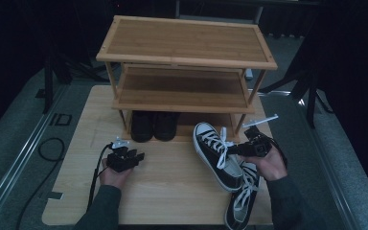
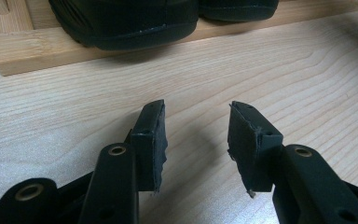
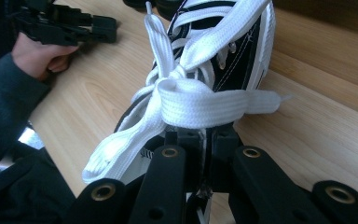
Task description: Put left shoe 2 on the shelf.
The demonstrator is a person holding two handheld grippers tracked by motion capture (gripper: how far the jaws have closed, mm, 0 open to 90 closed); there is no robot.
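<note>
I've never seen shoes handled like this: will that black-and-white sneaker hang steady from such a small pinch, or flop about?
Probably it wobbles. The right gripper pinches only the thin edge of the sneaker by its opening, so the toe may sag or swing. The canvas upper looks soft and may fold, while the rubber sole likely stays stiff. The loose white laces will dangle and could snag.

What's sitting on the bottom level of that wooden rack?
A pair of black shoes stands on the lowest level of the rack, toes forward. The shelf above hides their back parts.

Bamboo shoe rack (image 1: 187, 45); black shoes (image 1: 153, 125) on bottom shelf.
</note>
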